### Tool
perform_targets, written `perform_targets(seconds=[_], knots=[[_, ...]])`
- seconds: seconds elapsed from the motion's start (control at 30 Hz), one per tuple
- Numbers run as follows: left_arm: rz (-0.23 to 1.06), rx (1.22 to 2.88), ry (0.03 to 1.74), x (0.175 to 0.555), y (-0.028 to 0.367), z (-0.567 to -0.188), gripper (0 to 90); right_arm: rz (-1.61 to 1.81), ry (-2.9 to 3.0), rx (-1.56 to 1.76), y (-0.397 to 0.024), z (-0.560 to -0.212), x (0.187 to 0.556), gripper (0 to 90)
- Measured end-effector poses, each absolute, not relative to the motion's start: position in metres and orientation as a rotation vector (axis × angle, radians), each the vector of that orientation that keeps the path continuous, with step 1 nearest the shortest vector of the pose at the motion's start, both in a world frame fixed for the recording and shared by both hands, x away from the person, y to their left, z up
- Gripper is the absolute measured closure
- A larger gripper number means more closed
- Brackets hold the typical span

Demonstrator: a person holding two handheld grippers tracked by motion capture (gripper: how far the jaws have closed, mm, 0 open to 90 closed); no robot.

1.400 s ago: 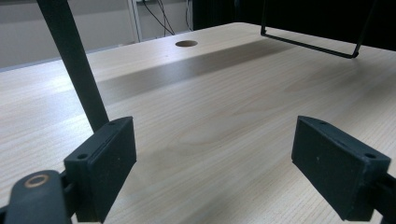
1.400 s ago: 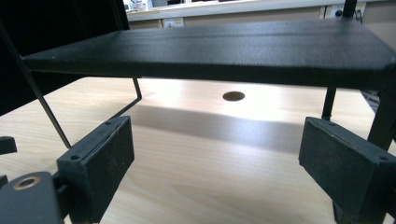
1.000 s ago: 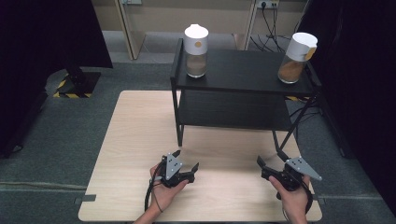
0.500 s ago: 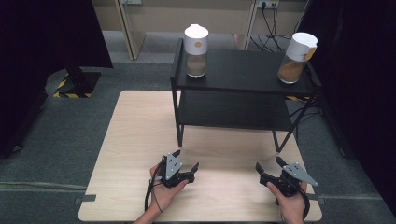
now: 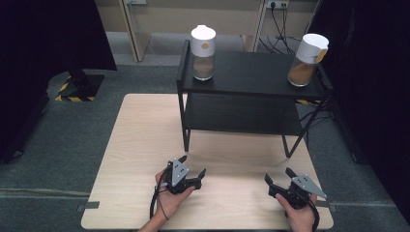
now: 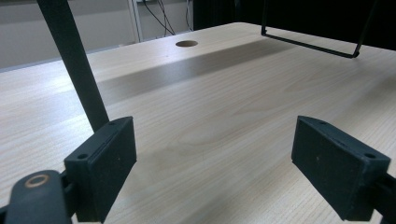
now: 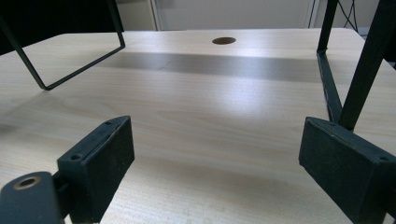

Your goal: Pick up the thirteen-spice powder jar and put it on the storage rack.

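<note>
Both grippers, left (image 5: 192, 166) and right (image 5: 277, 177), rest low in the frame over the table (image 5: 140, 145) with jaws spread wide and empty (nothing looks begun), while two jars (image 5: 203, 46) (image 5: 306, 59) wait untouched on the shelf (image 5: 251, 72) in the upper half.

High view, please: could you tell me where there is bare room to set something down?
Bare: the table left of the black rack, its front strip between the left gripper and right gripper, and the top shelf between the two jars. Nowhere crowded.
</note>
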State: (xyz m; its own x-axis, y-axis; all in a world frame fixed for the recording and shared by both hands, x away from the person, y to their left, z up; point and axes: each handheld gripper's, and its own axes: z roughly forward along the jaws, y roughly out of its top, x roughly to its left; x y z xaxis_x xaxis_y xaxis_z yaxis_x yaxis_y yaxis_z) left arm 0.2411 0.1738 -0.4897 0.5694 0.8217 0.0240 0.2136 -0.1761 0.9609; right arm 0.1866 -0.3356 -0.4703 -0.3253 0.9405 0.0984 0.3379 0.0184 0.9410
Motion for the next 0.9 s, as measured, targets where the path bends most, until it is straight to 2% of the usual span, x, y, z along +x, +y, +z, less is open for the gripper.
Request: perform_targets(seconds=[0.9], knots=[[0.689, 1.704, 0.866, 0.2414, 0.1733, -0.4892, 13.9, 1.32, 1.709, 1.312, -0.3381, -0.4768, 0.184, 10.7]])
